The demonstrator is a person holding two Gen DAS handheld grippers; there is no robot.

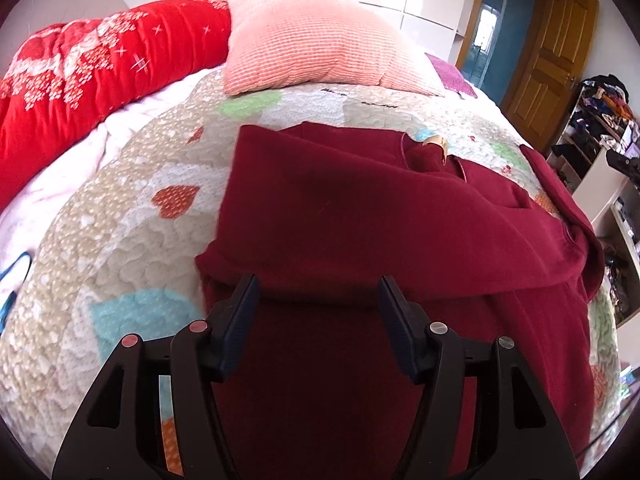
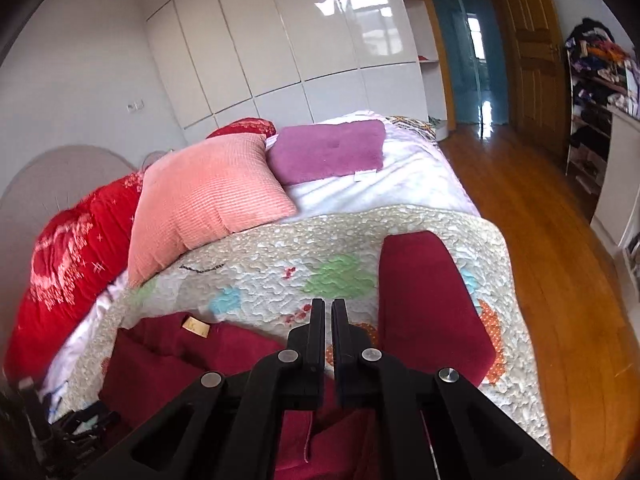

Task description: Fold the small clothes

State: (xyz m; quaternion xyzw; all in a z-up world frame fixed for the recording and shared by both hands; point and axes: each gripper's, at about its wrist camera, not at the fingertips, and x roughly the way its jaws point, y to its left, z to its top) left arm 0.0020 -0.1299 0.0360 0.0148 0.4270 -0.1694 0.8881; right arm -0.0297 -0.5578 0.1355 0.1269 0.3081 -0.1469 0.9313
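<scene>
Quilt [image 1: 120,240] | left tool [image 1: 316,292] wide over sweater [image 1: 360,208] | right tool [image 2: 328,312] nearly closed

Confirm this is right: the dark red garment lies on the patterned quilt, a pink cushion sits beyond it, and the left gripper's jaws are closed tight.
One detail is wrong. The left wrist view shows the left gripper with its jaws wide apart, over the dark red garment. The garment does lie on the patterned quilt, with the pink cushion beyond it.

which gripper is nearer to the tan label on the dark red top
Right, as far as the views show. The right gripper, jaws nearly shut, sits just right of the tan label. The left gripper, jaws open, hovers over the top's near edge, with the label at its far edge.
</scene>
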